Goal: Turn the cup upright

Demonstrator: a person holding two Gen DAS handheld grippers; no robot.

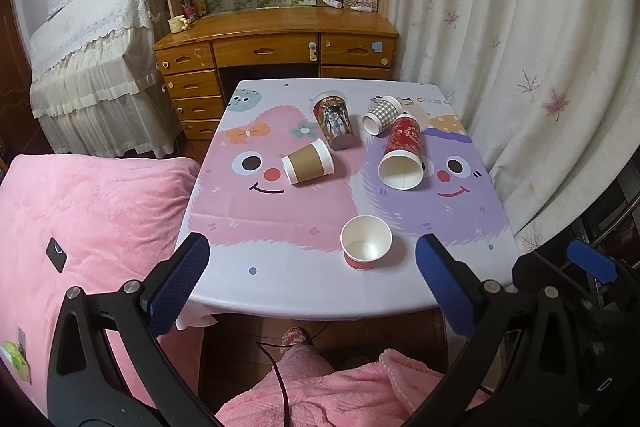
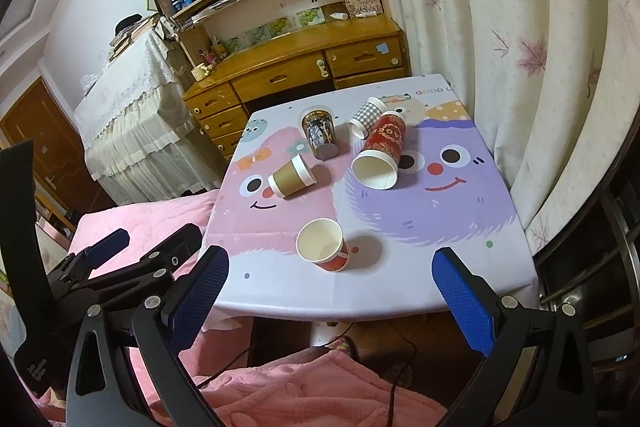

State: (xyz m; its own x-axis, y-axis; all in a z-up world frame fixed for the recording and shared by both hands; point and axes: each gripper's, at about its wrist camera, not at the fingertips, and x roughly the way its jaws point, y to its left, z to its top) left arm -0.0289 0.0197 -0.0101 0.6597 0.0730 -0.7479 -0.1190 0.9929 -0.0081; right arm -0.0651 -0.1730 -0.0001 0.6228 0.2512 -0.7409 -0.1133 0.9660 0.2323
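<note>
Small red cup (image 1: pixel 365 243) is standing upright at lower centre of the table (image 1: pixel 280 291), showing an empty white interior; four other cups are lying tipped toward the frame's top (brown cup (image 1: pixel 307 167) nearest); left gripper (image 1: pixel 312 283) and right gripper (image 2: pixel 330 291) are hovering low, fingers apart, gripping nothing.

Table (image 1: pixel 280 291): cartoon-print cloth.
Upright: small red cup (image 1: pixel 365 242).
On sides: brown cup (image 1: pixel 307 167), dark cup (image 1: pixel 334 122), checked cup (image 1: pixel 381 115), red cup (image 1: pixel 403 155).
</note>
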